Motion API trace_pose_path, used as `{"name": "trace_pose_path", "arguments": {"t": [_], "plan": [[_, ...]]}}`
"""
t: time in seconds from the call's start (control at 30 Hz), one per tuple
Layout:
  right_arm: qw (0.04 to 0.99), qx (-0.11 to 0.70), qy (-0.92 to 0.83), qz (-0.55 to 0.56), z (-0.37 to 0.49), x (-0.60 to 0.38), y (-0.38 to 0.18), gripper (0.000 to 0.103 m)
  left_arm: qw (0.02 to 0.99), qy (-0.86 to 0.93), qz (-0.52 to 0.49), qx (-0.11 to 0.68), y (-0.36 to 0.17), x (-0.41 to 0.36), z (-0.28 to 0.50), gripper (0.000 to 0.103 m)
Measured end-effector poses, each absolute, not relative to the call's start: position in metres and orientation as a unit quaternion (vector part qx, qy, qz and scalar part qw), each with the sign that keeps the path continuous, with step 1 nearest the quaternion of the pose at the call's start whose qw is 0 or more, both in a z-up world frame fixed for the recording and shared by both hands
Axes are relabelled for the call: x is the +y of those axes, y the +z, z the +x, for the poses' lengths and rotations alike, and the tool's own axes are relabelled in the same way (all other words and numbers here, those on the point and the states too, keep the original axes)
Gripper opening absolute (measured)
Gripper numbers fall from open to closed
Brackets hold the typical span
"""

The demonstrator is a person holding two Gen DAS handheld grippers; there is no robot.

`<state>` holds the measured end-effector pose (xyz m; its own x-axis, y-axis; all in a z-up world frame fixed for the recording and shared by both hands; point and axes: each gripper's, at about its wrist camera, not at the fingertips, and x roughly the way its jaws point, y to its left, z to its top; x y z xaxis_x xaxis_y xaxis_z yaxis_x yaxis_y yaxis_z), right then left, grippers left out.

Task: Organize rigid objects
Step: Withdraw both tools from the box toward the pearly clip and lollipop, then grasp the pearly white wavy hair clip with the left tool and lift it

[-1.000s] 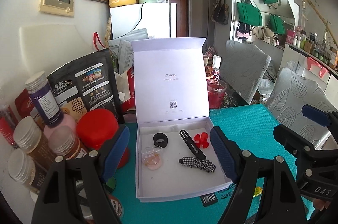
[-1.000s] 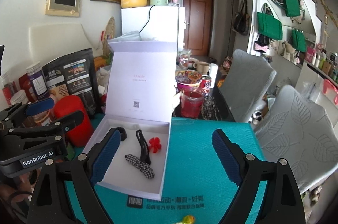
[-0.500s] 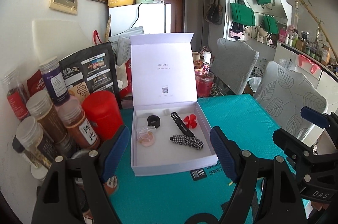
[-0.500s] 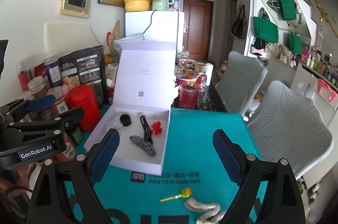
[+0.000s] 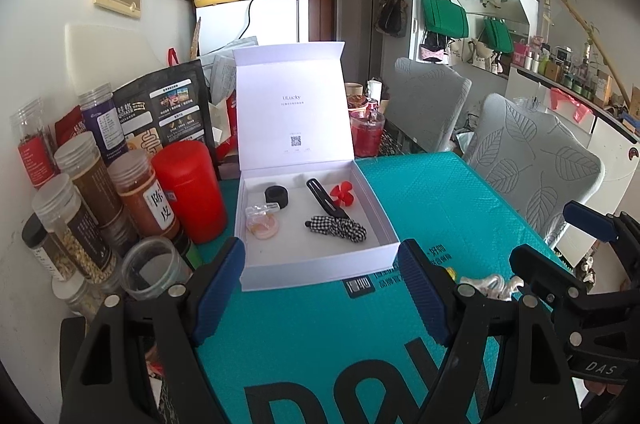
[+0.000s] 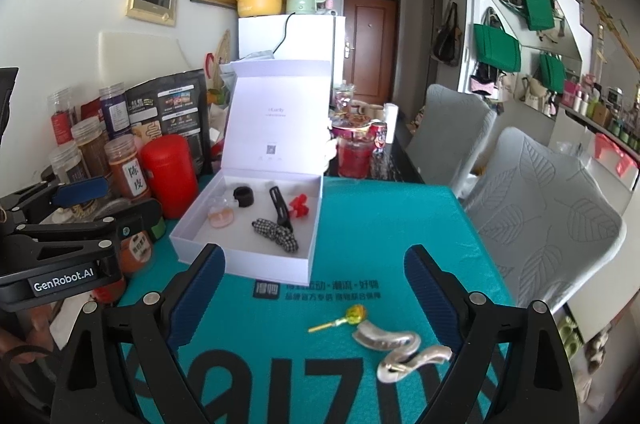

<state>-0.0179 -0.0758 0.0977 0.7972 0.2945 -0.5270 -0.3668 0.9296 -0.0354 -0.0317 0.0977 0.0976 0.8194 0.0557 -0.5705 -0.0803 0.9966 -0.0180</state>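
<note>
A white box (image 6: 240, 260) sat open on the teal table (image 6: 400, 224), its lid upright at the far side. Inside lay a black ring (image 6: 244, 196), a black clip (image 6: 279, 210), a red flower piece (image 6: 299, 205), a checked bow (image 6: 276, 234) and a pinkish clear case (image 6: 221, 217). Near the right gripper (image 6: 314, 294), a silver wavy clip (image 6: 402, 348) and a lollipop (image 6: 345, 318) lay on the table. The left gripper (image 5: 320, 290) hovered at the box's near edge. Both sets of fingers stood apart, empty.

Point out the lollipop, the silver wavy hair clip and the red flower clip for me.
lollipop (image 6: 355, 315): right wrist view, on its wrapped head.
silver wavy hair clip (image 6: 402, 347): right wrist view, on its middle curve.
red flower clip (image 5: 343, 194): left wrist view, on the petals' centre, inside the box.
</note>
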Motion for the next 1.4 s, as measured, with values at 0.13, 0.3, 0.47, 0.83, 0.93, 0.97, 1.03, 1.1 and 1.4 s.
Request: {"name": "trace_pose_path", "arguments": {"t": [0.13,0.3,0.47,0.83,0.93,0.97,1.03,1.1,1.4], "plan": [[0.945,0.27,0.172,-0.067,-0.025,-0.082,0.09,0.094,0.952,0.026,-0.026,0.305,0.089,0.092,-0.039,0.079],[0.946,0.275,0.158,-0.063,-0.032,-0.095,0.08,0.095,0.951,0.018,-0.027,0.308,0.079,0.083,-0.045,0.079],[0.946,0.286,0.143,-0.054,-0.034,-0.112,0.069,0.096,0.946,0.002,-0.039,0.321,0.067,0.075,-0.04,0.079],[0.943,0.318,0.093,-0.027,-0.029,-0.165,0.038,0.097,0.931,-0.046,-0.05,0.359,0.035,0.03,-0.014,0.079],[0.942,0.325,0.082,-0.02,-0.024,-0.18,0.031,0.097,0.926,-0.059,-0.048,0.37,0.026,0.012,-0.004,0.079],[0.942,0.327,0.079,-0.017,-0.022,-0.186,0.029,0.097,0.925,-0.062,-0.047,0.373,0.024,0.007,-0.002,0.079],[0.941,0.332,0.073,-0.013,-0.019,-0.195,0.023,0.097,0.922,-0.071,-0.042,0.378,0.02,-0.005,0.004,0.079],[0.939,0.336,0.068,-0.007,-0.016,-0.207,0.018,0.097,0.919,-0.08,-0.034,0.384,0.016,-0.015,0.011,0.079],[0.93,0.361,0.053,0.03,0.003,-0.251,-0.007,0.097,0.902,-0.131,0.025,0.41,0.002,-0.07,0.04,0.079]]}}
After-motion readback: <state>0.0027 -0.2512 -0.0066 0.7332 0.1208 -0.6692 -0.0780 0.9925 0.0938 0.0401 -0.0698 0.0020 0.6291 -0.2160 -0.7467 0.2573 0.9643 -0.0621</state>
